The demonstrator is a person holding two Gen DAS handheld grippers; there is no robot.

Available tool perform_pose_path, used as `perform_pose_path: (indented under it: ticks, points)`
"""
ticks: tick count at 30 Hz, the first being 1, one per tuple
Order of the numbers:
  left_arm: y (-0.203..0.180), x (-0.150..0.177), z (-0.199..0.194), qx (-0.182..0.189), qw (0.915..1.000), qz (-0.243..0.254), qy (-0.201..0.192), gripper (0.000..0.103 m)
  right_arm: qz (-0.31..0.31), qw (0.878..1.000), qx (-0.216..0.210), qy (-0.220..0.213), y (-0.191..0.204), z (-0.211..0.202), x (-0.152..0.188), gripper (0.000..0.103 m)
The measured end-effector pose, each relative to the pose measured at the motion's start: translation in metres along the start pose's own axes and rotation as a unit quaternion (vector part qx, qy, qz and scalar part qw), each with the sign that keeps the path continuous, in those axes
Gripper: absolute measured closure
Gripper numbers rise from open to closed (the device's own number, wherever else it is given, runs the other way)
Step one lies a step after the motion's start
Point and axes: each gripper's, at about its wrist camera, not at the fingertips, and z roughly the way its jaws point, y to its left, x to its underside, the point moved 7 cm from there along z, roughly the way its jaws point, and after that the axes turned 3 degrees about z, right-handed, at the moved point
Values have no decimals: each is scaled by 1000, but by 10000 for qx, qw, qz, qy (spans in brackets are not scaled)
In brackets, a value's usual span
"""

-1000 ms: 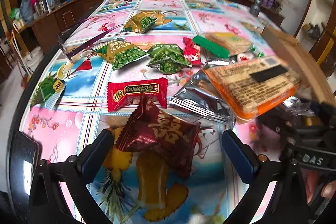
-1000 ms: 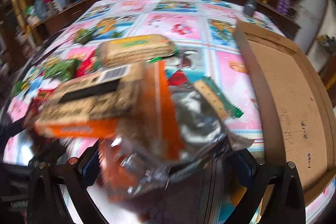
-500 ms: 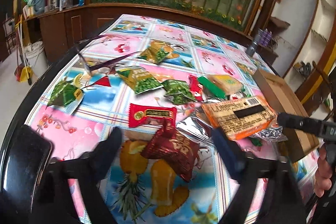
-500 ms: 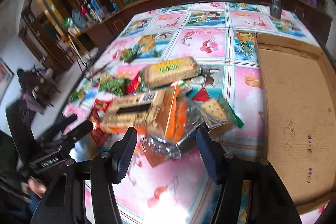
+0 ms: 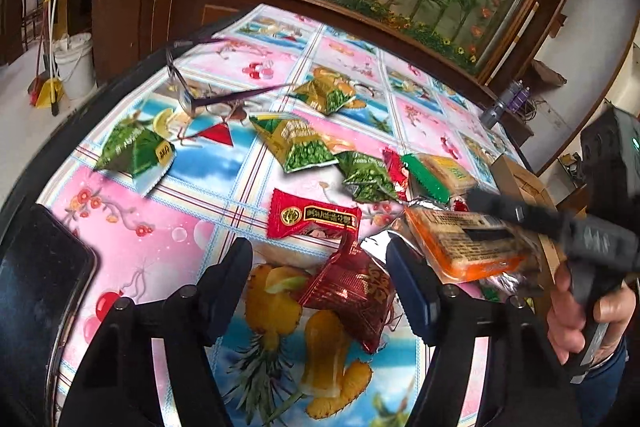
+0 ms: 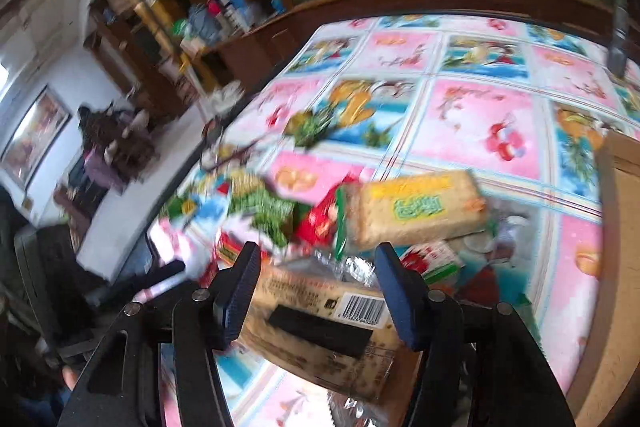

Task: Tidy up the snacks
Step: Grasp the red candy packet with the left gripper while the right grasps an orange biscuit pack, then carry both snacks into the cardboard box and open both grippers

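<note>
My left gripper (image 5: 320,283) is open over a dark red candy packet (image 5: 352,295) that lies on the table between its fingers. My right gripper (image 6: 316,287) is shut on an orange cracker pack with a barcode (image 6: 324,323) and holds it above the table; the pack also shows in the left wrist view (image 5: 468,247). A red packet (image 5: 314,217), several green pea packets (image 5: 308,143) and a green-ended cracker pack (image 6: 416,211) lie spread on the table.
A cardboard box (image 6: 624,267) sits at the table's right edge. Glasses (image 5: 208,99) lie at the far left of the fruit-print tablecloth (image 5: 160,239). A dark phone (image 5: 36,291) lies at the near left. A wooden cabinet with plants runs behind the table.
My right gripper has lifted the orange cracker pack and swung left. The left gripper has pulled back and up, jaws narrower around the dark red packet.
</note>
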Motion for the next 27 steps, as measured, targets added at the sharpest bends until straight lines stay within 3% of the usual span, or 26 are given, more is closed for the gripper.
perform_pose_path:
  ticks: [3,6,13,20,21,23,27]
  points:
    - [1,0,2,21,10000,-33,51,34,-643,9967,-304,381,17,-6,19,38]
    - [2,0,3,33,10000,-59,34,34,-1349,9873,-651,522,39,-22,39,24]
    - [3,1,2,3,10000,-69,29,34,-1804,9811,-200,666,45,-9,54,22]
    - [7,-1,-2,-42,9998,-193,-71,34,-2409,9664,202,876,62,6,77,22]
    - [7,-1,-2,-52,9998,-186,-80,34,-2433,9650,253,940,62,9,80,23]
    - [8,-1,-4,-120,9997,-156,-119,34,-2430,9637,385,1035,57,15,84,45]
    - [-4,6,-8,-172,9998,85,-53,34,-2149,9720,442,842,45,7,70,46]
